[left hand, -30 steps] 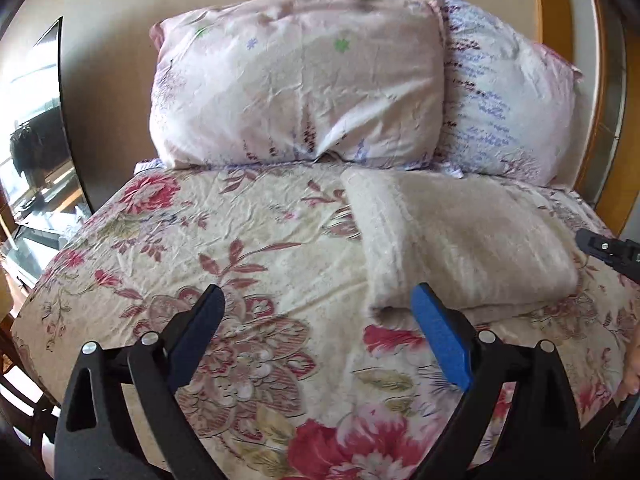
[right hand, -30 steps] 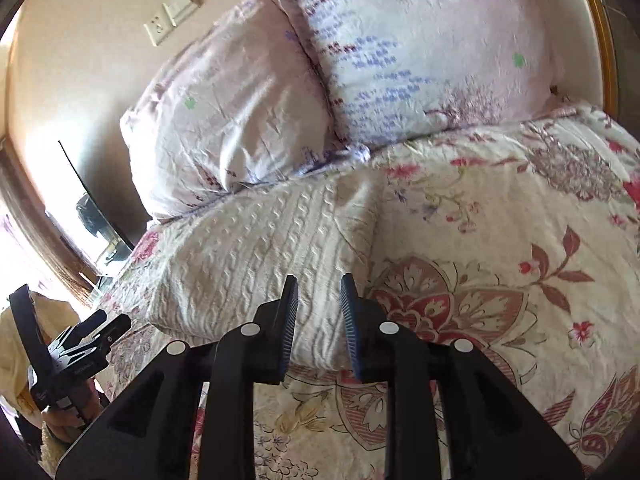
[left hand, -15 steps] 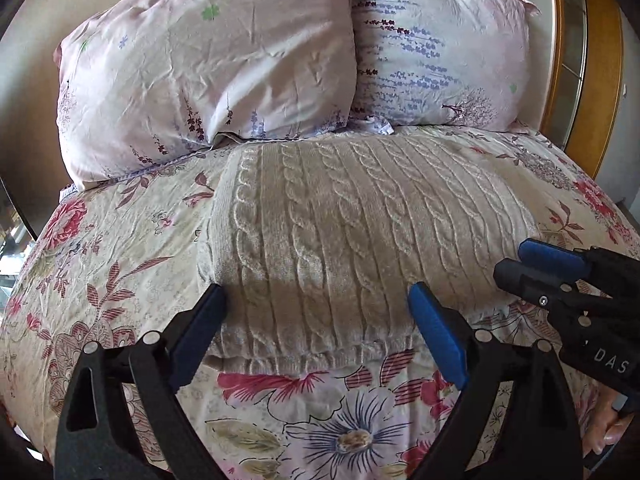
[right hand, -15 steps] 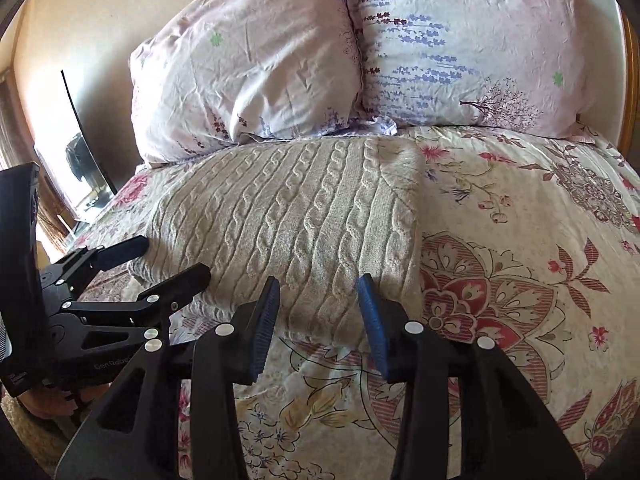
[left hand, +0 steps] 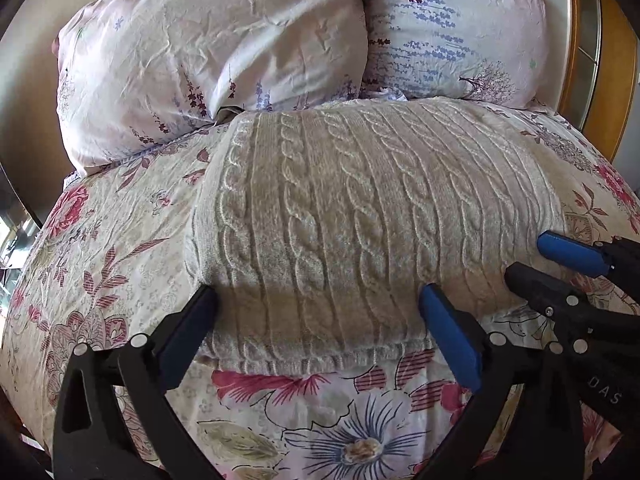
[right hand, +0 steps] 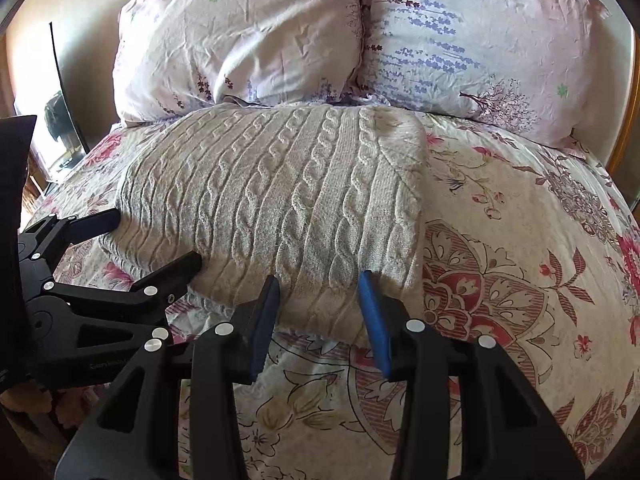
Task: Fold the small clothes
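Note:
A cream cable-knit sweater (left hand: 360, 216) lies folded into a rectangle on the floral bedspread (left hand: 100, 264), its hem toward me. My left gripper (left hand: 320, 300) is open, its blue pads straddling the near left part of the sweater just above the hem. My right gripper (right hand: 320, 292) is open over the sweater's near right corner (right hand: 392, 276). The sweater also shows in the right wrist view (right hand: 272, 192). Each gripper shows in the other's view: the right gripper (left hand: 560, 264) at the sweater's right edge, the left gripper (right hand: 132, 240) at its left edge.
Two pale floral pillows (left hand: 216, 48) (left hand: 452, 28) lean against the headboard just behind the sweater. A wooden bed frame (left hand: 612, 60) runs along the right. A dark screen (right hand: 60, 120) stands left of the bed. The bedspread (right hand: 520, 280) extends right of the sweater.
Both grippers have moved in toward the sweater's near edge. The right gripper has opened wider. The sweater has not moved.

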{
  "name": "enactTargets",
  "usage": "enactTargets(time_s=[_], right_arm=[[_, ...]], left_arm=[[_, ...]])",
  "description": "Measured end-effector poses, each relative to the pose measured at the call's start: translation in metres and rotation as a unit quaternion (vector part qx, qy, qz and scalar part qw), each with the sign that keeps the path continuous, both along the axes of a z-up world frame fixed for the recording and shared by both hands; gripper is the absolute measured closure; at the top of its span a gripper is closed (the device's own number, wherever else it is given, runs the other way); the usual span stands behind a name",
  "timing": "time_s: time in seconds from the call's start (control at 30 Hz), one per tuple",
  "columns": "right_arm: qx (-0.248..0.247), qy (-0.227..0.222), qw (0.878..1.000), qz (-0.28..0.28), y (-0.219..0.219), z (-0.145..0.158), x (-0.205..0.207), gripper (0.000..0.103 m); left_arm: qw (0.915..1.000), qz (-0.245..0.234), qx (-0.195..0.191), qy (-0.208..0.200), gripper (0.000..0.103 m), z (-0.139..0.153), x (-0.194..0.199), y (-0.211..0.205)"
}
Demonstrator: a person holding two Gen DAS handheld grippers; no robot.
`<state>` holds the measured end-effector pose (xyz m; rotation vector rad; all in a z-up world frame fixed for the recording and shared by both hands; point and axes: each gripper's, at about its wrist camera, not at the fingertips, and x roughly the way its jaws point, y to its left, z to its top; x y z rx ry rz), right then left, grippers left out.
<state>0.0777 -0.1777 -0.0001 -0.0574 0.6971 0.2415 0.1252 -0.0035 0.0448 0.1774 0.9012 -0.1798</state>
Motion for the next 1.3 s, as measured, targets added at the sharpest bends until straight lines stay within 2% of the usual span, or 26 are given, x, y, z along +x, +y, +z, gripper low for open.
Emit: enactTargets(time_s=[0.1,0.2,0.3,0.33,0.37,0.47,0.6,0.7,0.97,1.1,1.3], right_arm=[[0.002,-0.004,1.0,-0.003,0.0,0.002,-0.002,0.059],[0.039,-0.017,0.999,-0.02,-0.008,0.008,-0.015,0.057],[0.031,-0.044,0.997,-0.052,-0.017,0.017,-0.03,0.032],[0.016,-0.056,0.996,-0.072,-0.02,0.02,-0.035,0.012],[0.007,-0.067,0.994,-0.086,-0.023,0.023,-0.038,0.004],[-0.007,-0.089,0.988,-0.124,-0.033,0.027,-0.048,0.001],[-0.023,-0.078,0.985,-0.155,-0.035,0.019,-0.052,0.001],[-0.02,-0.064,0.988,-0.138,-0.027,0.009,-0.057,0.001],[-0.028,-0.034,0.993,-0.108,0.004,-0.008,-0.057,0.001],[-0.022,-0.03,0.994,-0.105,0.007,-0.009,-0.057,0.001],[-0.036,-0.018,0.993,-0.109,0.011,-0.01,-0.052,0.001]], left_arm=[[1.0,-0.001,-0.003,0.0,0.002,0.0,0.001,0.0],[0.9995,0.0,-0.025,-0.017,0.002,0.006,-0.008,0.008],[0.9986,0.015,-0.035,-0.038,0.002,0.013,-0.024,0.02],[0.9982,0.022,-0.035,-0.044,0.002,0.015,-0.03,0.026],[0.9977,0.028,-0.037,-0.05,0.002,0.018,-0.034,0.032],[0.9958,0.053,-0.047,-0.058,0.002,0.026,-0.046,0.055],[0.9952,0.055,-0.077,-0.026,0.002,0.026,-0.053,0.078],[0.9963,0.043,-0.073,-0.008,0.002,0.019,-0.056,0.078],[0.999,0.029,-0.027,0.019,0.002,0.001,-0.061,0.062],[0.9985,0.027,-0.024,0.04,0.002,-0.007,-0.06,0.059],[0.998,0.034,-0.033,0.041,0.002,-0.006,-0.063,0.06]])
